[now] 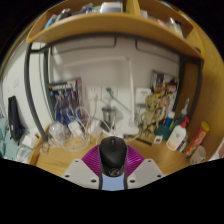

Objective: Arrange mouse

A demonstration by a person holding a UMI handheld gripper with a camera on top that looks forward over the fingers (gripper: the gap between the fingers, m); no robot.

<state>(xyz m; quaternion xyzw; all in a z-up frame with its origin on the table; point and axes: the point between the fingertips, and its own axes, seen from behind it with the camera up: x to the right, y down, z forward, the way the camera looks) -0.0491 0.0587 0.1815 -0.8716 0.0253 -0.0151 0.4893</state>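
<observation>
A black computer mouse (pixel 113 152) sits between the two fingers of my gripper (pixel 113 162), its tail end towards the camera. The magenta pads (pixel 93 161) press against both of its sides, so the gripper is shut on the mouse. The mouse appears to be held a little above the wooden desk (pixel 150 152). Its underside is hidden.
A cluttered wooden desk lies ahead, with glass jars and cups (pixel 60 134) at the left and bottles and tubes (pixel 178 134) at the right. A wooden shelf (pixel 110 28) hangs above. A dark monitor (pixel 14 116) stands at the far left.
</observation>
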